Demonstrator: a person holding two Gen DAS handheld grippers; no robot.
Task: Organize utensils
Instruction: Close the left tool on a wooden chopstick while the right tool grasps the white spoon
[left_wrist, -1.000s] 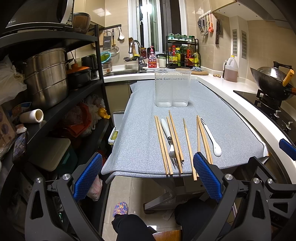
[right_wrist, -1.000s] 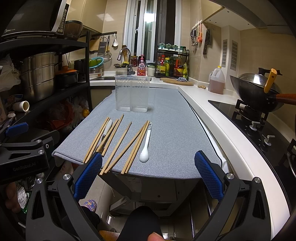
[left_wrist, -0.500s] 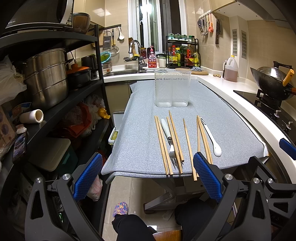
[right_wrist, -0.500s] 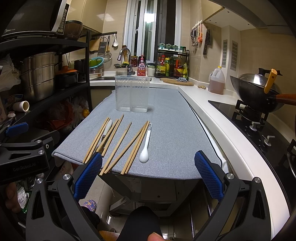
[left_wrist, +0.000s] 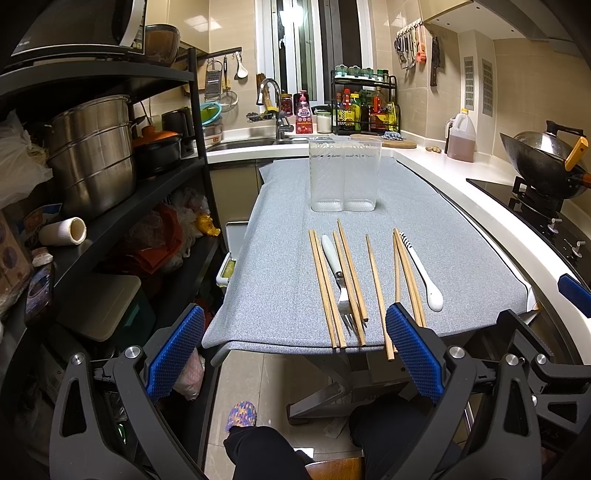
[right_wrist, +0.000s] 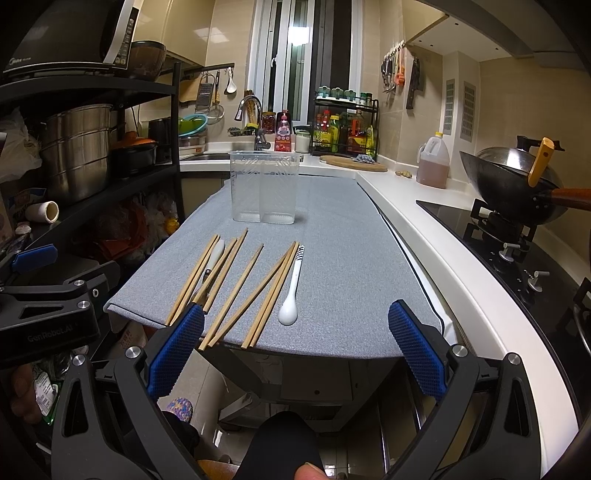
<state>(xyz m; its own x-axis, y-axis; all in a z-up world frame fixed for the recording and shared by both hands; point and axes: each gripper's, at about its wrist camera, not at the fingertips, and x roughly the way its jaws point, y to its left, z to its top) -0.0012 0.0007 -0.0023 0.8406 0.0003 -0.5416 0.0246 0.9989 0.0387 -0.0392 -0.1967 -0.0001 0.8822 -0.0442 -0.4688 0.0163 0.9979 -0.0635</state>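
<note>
Several wooden chopsticks (left_wrist: 376, 288) (right_wrist: 236, 291), a white-handled fork (left_wrist: 338, 275) (right_wrist: 212, 258) and a white spoon (left_wrist: 424, 277) (right_wrist: 291, 291) lie side by side near the front edge of a grey-covered table (left_wrist: 280, 266) (right_wrist: 351, 258). A clear two-compartment holder (left_wrist: 345, 179) (right_wrist: 263, 192) stands empty behind them. My left gripper (left_wrist: 295, 354) is open and empty, just before the table's front edge. My right gripper (right_wrist: 295, 350) is open and empty, in front of the spoon and chopsticks.
A black shelf rack with steel pots (left_wrist: 92, 155) stands to the left. A white counter (right_wrist: 424, 229) with a stove and wok (right_wrist: 517, 184) runs along the right. The sink and spice rack (left_wrist: 364, 107) are at the back. My legs and a slipper (left_wrist: 242, 415) are below.
Both grippers have crept slightly forward toward the table edge; the utensils have not moved.
</note>
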